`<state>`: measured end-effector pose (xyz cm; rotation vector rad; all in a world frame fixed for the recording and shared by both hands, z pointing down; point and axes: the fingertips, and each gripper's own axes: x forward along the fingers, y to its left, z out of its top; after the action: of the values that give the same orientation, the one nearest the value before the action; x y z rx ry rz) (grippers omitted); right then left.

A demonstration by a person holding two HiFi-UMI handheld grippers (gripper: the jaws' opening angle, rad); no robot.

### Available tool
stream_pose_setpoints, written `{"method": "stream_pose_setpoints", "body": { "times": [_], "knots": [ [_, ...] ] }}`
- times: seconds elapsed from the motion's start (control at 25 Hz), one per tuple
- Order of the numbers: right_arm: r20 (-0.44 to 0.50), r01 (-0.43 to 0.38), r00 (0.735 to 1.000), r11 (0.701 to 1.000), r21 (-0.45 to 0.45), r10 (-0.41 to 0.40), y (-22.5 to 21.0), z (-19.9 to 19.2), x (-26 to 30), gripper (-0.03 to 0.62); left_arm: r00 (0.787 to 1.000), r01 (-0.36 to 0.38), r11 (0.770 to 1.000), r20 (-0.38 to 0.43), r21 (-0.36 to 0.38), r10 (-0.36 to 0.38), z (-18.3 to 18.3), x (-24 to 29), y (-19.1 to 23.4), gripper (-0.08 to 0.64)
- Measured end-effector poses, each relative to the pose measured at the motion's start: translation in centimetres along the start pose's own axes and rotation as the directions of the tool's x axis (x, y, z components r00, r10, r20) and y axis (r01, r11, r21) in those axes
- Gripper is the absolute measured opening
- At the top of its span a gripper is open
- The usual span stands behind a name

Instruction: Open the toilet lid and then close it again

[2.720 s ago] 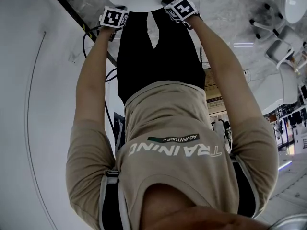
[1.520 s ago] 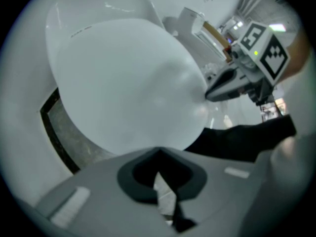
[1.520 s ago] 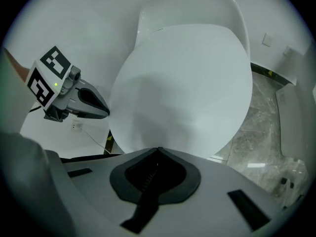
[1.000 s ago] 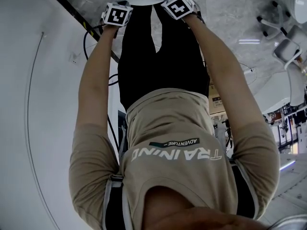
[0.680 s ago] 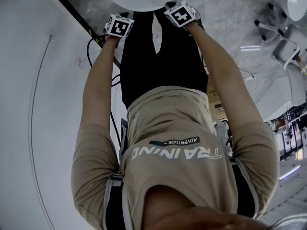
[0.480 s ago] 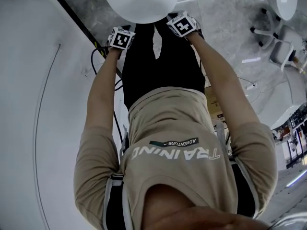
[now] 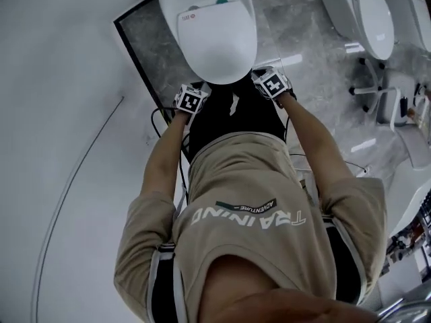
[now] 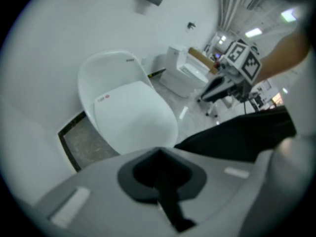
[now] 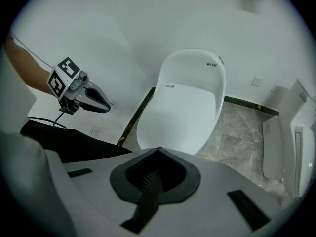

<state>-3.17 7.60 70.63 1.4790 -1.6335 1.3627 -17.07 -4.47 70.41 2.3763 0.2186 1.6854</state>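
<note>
A white oval plastic toilet lid (image 7: 214,42) lies closed. The left gripper (image 9: 103,105) and right gripper (image 8: 205,97) hover near its front edge, jaws together, empty.

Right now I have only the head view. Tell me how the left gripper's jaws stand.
Observer: The left gripper has its jaws together, with nothing between them.
Operator: Now check the right one.
Observer: The right gripper has its jaws together too and holds nothing; the closed lid lies ahead of it, untouched.
</note>
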Motion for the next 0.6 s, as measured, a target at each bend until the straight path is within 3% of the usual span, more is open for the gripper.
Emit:
{"method": "stream_pose_setpoints", "body": {
  "times": [0.16, 0.36, 0.48, 0.6],
  "knots": [
    [0.060, 0.030, 0.998, 0.999, 0.010, -0.031, 1.0, 1.6, -2.5, 0.014, 0.995, -0.059, 0.997, 0.076, -0.046, 0.062, 0.0, -3.4, 0.5, 0.003],
    [0.184, 0.018, 0.983, 0.998, 0.053, -0.028, 3.0, 4.8, -5.5, 0.015, 0.974, -0.077, 0.979, 0.197, -0.191, 0.115, 0.4, -8.1, 0.6, 0.003],
    [0.270, 0.021, 0.962, 0.998, 0.052, -0.034, 3.3, 7.9, -7.8, 0.014, 0.944, -0.099, 0.966, 0.283, -0.240, 0.167, 2.2, -11.1, 1.5, 0.003],
    [0.364, 0.028, 0.931, 0.999, 0.030, -0.037, 3.8, 11.4, -11.1, 0.014, 0.899, -0.134, 0.962, 0.380, -0.237, 0.219, 5.0, -14.7, 2.1, 0.003]
  ]
}}
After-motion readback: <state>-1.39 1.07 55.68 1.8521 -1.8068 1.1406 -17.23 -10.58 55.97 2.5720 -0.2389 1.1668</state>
